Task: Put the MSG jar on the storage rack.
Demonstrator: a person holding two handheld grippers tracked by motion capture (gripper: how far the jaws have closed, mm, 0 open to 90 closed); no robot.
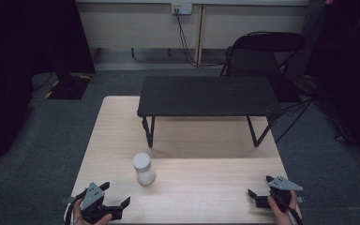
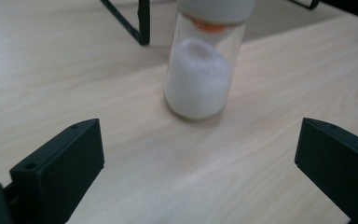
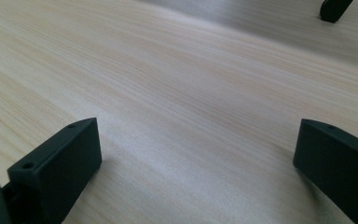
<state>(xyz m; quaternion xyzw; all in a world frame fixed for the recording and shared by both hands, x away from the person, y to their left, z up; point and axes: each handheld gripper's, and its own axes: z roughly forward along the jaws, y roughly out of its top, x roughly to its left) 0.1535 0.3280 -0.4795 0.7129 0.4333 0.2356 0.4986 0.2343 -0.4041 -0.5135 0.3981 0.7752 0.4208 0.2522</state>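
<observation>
A: Starting at the bottom edge of the high view, what was there?

B: Two hands, one claw each. The left claw sat at the lower left of the frame and the right claw at the lower right, both low over the pale wooden desk. Neither held anything.

A: How did the jaws stand?

B: Spread wide on both. In the left gripper view the left claw had its two black jaws far apart at the bottom corners, with bare wood between. The right gripper view showed the right claw the same way, nothing but wood grain ahead of it.

A: And the thing likely to be picked up?

B: A small clear bottle with a white cap, part filled with white powder. It stood upright on the desk, left of centre in the high view, just above and right of the left claw. In the left gripper view the bottle rose in the upper middle of the frame, beyond the jaw tips and roughly centred between them, not touching either.

A: So which hand was better placed?

B: The left, I'd judge. The bottle was near it and well apart from the right claw. Its long axis ran vertical, so a level approach straight ahead would probably bring the jaws to either side of the body.

A: Farther back?

B: A low black stand across the upper half of the desk, then a dark folding chair on the floor at upper right.
</observation>
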